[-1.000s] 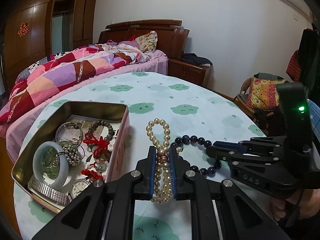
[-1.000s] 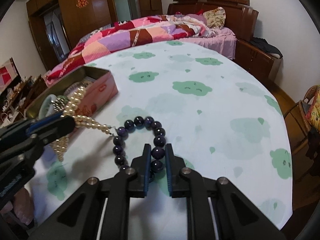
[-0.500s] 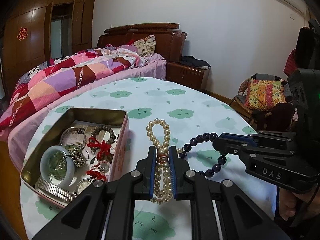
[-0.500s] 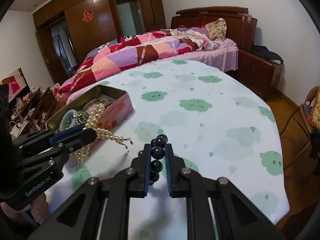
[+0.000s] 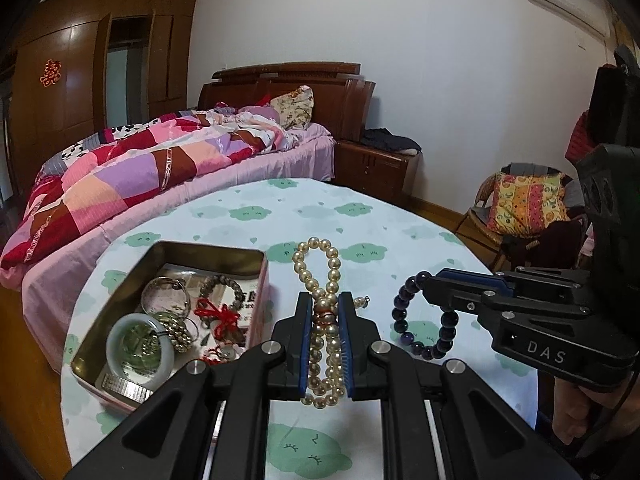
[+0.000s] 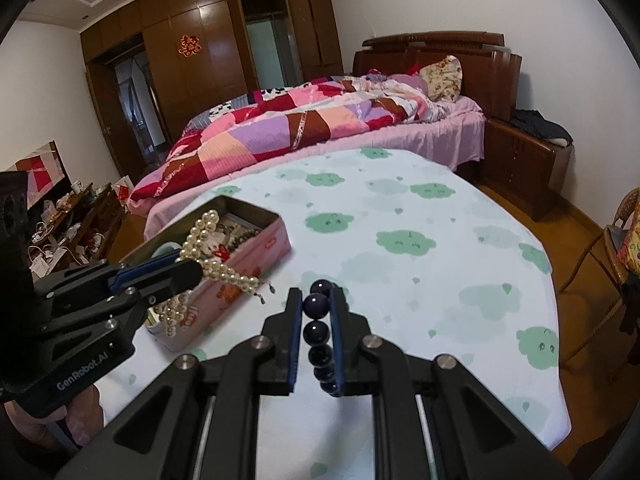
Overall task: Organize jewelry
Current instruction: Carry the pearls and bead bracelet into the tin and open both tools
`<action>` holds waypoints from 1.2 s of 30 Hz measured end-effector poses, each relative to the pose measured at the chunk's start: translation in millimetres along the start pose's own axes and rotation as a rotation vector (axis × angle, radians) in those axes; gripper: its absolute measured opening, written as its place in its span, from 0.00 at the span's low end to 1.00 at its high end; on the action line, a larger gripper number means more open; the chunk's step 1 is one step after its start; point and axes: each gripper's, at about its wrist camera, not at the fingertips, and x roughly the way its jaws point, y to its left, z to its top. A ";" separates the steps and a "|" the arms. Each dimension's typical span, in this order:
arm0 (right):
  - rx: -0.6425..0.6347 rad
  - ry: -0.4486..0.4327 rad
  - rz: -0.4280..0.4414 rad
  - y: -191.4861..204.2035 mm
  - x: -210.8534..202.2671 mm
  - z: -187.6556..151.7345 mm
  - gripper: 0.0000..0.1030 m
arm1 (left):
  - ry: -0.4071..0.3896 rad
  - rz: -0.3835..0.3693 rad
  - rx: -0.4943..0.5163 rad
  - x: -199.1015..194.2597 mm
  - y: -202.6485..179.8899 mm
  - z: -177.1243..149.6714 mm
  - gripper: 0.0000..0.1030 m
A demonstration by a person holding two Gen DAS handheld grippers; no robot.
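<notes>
My left gripper [image 5: 325, 300] is shut on a cream pearl necklace [image 5: 316, 258], held above the table; a loop stands up past the fingertips and the rest hangs between the fingers. In the right wrist view the same left gripper [image 6: 196, 270] holds the pearl necklace [image 6: 224, 270] beside the tin. My right gripper [image 6: 316, 296] is shut on a dark purple bead bracelet [image 6: 316, 304], which hangs as a ring from the right gripper [image 5: 428, 280] in the left wrist view, the bracelet [image 5: 402, 316] clear of the cloth. An open metal tin [image 5: 256, 254] holds several jewelry pieces.
The round table [image 6: 440, 280] wears a white cloth with green cloud prints. The pink-sided tin [image 6: 276, 240] sits at its left. A bed with a patchwork quilt [image 5: 140, 168] lies beyond, a nightstand [image 6: 524, 160] and a chair with a cushion [image 5: 528, 204] to the right.
Both grippers have risen with their jewelry. The pearl necklace and purple bracelet, touching a second ago, have come apart, and the bracelet has lifted off the cloth.
</notes>
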 end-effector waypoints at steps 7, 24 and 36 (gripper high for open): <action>-0.024 -0.023 0.020 11.2 -2.9 13.1 0.15 | -0.015 0.014 -0.025 -9.1 10.7 5.8 0.12; -0.143 -0.065 0.082 53.5 7.9 53.8 0.15 | -0.025 0.086 -0.111 -19.2 57.1 18.8 0.12; -0.211 -0.065 0.128 89.0 37.3 74.3 0.15 | -0.017 0.161 -0.161 -11.1 101.3 23.3 0.12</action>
